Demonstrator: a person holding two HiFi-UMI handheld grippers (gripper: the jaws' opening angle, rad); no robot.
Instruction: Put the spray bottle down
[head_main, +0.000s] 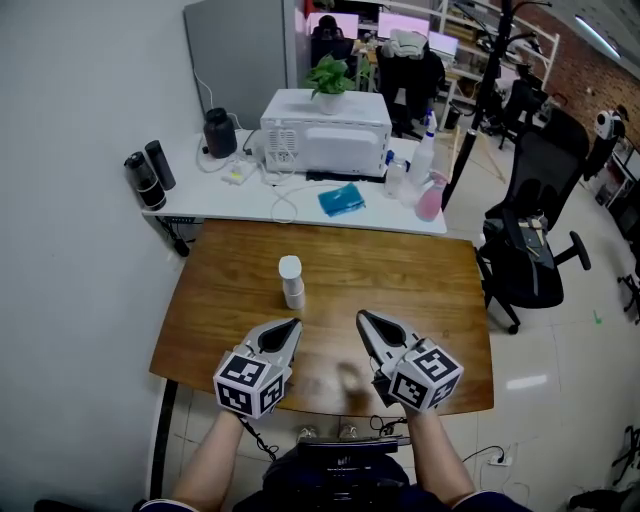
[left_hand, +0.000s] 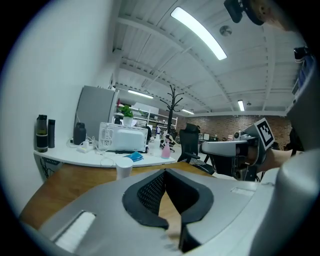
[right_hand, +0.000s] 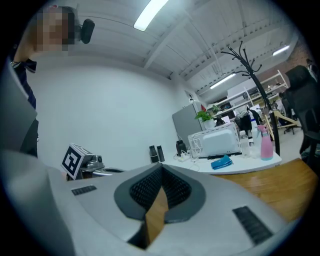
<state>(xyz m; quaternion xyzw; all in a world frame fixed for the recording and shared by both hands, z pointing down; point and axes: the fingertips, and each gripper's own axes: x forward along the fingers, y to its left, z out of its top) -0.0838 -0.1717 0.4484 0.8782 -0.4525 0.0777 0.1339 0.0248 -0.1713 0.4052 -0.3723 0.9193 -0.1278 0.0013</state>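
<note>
On the wooden table (head_main: 420, 270), just beyond both grippers, the spray bottle (head_main: 291, 281) is seen standing upright, touched by neither. The left gripper (head_main: 293, 324) and right gripper (head_main: 362, 316) are closed, with nothing between their jaws. The set-down is judged complete, and any withdrawal should be made clear of the bottle so that it is not tipped. Its contents are hidden by the opaque white body.

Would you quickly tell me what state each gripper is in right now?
Left gripper: closed, holding nothing.
Right gripper: closed, holding nothing.
</note>
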